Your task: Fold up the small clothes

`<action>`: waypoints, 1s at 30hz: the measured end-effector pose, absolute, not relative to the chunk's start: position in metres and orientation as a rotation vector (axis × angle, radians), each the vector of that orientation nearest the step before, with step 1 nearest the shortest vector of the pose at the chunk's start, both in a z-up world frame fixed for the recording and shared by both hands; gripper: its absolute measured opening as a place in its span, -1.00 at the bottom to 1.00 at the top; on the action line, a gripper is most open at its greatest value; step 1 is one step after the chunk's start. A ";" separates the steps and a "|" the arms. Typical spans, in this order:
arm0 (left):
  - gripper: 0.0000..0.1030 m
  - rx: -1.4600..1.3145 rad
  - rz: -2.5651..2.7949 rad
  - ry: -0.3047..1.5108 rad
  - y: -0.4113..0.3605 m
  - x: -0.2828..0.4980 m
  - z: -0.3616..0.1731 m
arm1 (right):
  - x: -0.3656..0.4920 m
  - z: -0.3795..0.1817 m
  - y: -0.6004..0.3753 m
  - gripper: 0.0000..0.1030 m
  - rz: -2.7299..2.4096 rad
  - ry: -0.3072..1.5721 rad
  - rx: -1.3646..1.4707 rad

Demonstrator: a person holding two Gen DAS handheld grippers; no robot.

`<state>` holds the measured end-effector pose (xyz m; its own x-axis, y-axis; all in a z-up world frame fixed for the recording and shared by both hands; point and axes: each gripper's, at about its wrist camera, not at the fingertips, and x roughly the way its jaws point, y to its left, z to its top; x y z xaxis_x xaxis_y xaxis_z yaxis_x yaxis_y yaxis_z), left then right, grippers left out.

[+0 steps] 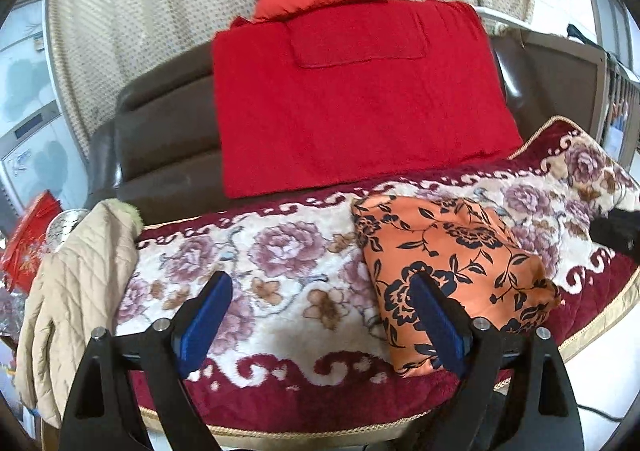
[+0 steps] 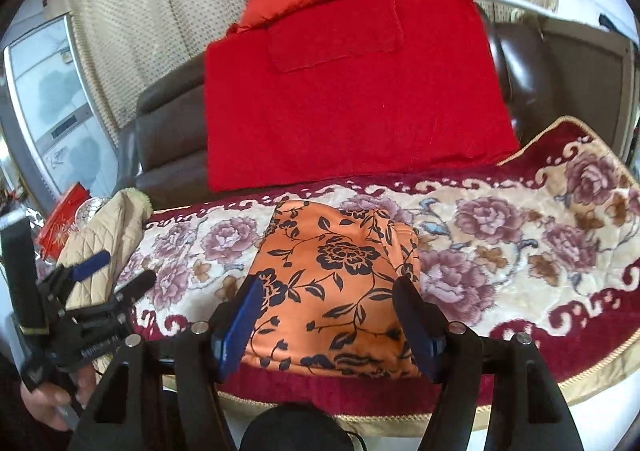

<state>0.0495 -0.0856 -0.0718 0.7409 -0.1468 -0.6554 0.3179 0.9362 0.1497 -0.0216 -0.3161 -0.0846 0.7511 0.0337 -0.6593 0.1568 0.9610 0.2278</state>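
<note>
Left wrist view. Left gripper [image 1: 322, 315] spread wide, nothing between the blue pads [image 1: 208, 315], hanging over the floral blanket [image 1: 280, 251]. Orange garment [image 1: 452, 271] folded into a compact packet, lying on the blanket right of centre, partly behind the right finger. Red cloth [image 1: 360, 99] draped over the brown sofa back [image 1: 160, 139] at the far side. Beige jacket [image 1: 80, 291] hanging off the near left edge. Dark object at the far right edge, too cropped to name.

Right wrist view. Right gripper [image 2: 332, 315] parted, jaws empty, raised above the orange garment [image 2: 332, 271]; pads not touching the cloth. Garment centred on the blanket [image 2: 520, 251], near its front edge. Left gripper [image 2: 108, 271] visible at the near left, held in a hand [image 2: 44, 403], clear of the garment.

Handling judgement. Garment likely thin, light, soft and smooth, hence prone to slipping and to unfolding if lifted by a single layer. Best taken at a folded edge or corner, pinching all layers together, one gripper at each end. Plush blanket beneath likely to give some friction. Fold appears largely done.
</note>
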 end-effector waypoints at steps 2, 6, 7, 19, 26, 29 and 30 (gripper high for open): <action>0.81 0.251 -0.246 0.688 -0.081 0.045 -0.067 | -0.030 -0.081 -0.309 0.39 -0.074 0.713 0.258; 0.88 0.290 -0.198 0.654 -0.078 0.037 -0.065 | -0.036 -0.082 -0.300 0.39 -0.072 0.716 0.237; 0.88 0.296 -0.195 0.651 -0.078 0.036 -0.065 | -0.038 -0.083 -0.299 0.39 -0.072 0.718 0.238; 0.89 0.276 -0.218 0.702 -0.077 0.044 -0.079 | -0.030 -0.092 -0.294 0.39 -0.168 0.771 0.170; 0.89 0.269 -0.207 0.721 -0.074 0.049 -0.084 | -0.025 -0.086 -0.280 0.39 -0.267 0.783 0.051; 0.89 0.269 -0.206 0.722 -0.074 0.050 -0.084 | -0.025 -0.084 -0.276 0.39 -0.289 0.782 0.009; 0.89 0.269 -0.207 0.722 -0.074 0.050 -0.084 | -0.025 -0.083 -0.275 0.39 -0.292 0.779 0.003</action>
<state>0.0496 -0.0739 -0.0835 0.7326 -0.0938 -0.6742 0.2781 0.9453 0.1707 -0.0253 -0.2755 -0.0832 0.6737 -0.2580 -0.6925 0.2602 0.9599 -0.1044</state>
